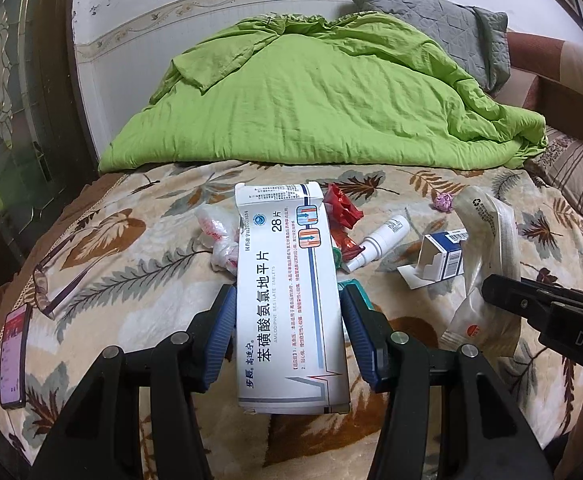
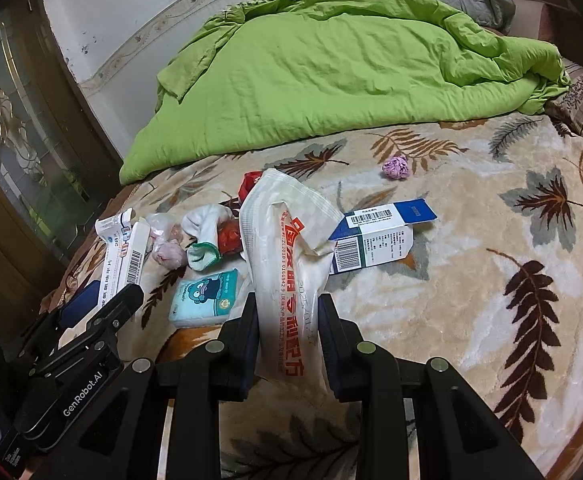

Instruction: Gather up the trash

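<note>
My left gripper (image 1: 287,300) is shut on a long white medicine box (image 1: 287,300) and holds it above the bed; the box also shows in the right wrist view (image 2: 121,248). My right gripper (image 2: 287,320) is shut on a white plastic bag with red print (image 2: 287,248), which also shows in the left wrist view (image 1: 483,256). On the leaf-pattern blanket (image 2: 471,280) lie a blue-white small box (image 2: 379,236), a red wrapper (image 1: 343,208), a white spray bottle (image 1: 379,240), crumpled tissue (image 1: 219,236) and a pink paper ball (image 2: 396,168).
A green quilt (image 1: 323,96) is heaped at the back of the bed, with a grey pillow (image 1: 443,24) behind it. A tissue pack with a blue cartoon (image 2: 205,298) lies near my right gripper. Glasses (image 1: 55,276) and a phone (image 1: 13,356) lie at the bed's left edge.
</note>
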Tool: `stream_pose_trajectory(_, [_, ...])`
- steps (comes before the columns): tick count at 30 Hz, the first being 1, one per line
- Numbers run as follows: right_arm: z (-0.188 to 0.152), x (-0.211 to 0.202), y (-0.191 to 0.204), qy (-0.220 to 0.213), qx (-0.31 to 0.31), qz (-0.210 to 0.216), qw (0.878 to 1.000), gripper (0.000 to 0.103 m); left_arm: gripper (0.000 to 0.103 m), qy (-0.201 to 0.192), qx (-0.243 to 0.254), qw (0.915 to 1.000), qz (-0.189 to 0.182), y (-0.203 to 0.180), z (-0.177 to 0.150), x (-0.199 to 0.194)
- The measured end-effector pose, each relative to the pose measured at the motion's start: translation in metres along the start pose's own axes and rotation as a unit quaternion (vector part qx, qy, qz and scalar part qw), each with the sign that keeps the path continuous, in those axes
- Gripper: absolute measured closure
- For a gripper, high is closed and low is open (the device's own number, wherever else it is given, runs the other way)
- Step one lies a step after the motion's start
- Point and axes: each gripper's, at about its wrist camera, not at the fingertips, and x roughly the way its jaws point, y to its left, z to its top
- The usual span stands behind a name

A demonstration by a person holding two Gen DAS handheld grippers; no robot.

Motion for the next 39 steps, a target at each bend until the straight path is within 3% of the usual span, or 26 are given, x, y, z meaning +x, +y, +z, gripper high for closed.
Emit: stream_pose_trajectory(39, [-0.0001,-0.0006,0.0005,-0.006,-0.003,-0.001,1.000,0.073,0.050,0.001,0.000,1.0000,0.000,0.0016,0.0007,0.0006])
